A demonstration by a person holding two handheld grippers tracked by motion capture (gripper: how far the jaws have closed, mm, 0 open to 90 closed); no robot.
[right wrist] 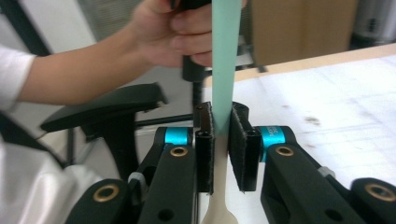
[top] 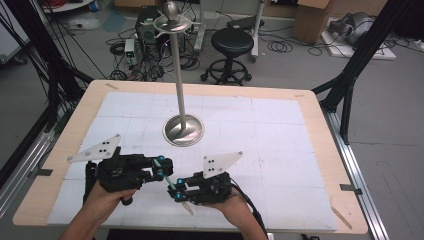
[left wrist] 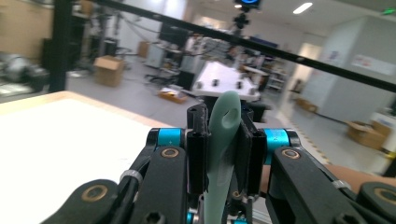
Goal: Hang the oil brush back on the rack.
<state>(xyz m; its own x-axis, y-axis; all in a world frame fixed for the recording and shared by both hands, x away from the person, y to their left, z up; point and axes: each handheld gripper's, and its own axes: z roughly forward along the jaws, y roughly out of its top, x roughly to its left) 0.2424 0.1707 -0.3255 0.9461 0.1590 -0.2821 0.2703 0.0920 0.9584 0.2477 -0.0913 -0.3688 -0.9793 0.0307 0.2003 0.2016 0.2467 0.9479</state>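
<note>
Both tongs, left [top: 161, 166] and right [top: 176, 190], clench one pale green plastic spatula [left wrist: 223, 140] mid-air above the worktop [top: 280, 125], seemingly for a handover.

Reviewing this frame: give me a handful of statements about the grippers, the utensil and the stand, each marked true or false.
1. Both the left gripper and the right gripper have their jaws around one pale green utensil with a cream end. True.
2. The green end of the utensil has a hole. True.
3. The tall silver metal stand with a round base lies toppled on the table. False: it stands upright beyond the grippers.
4. The utensil rests flat on the white gridded mat. False: it is held up between the two grippers.
5. A black round stool stands on the floor beyond the table. True.
</note>
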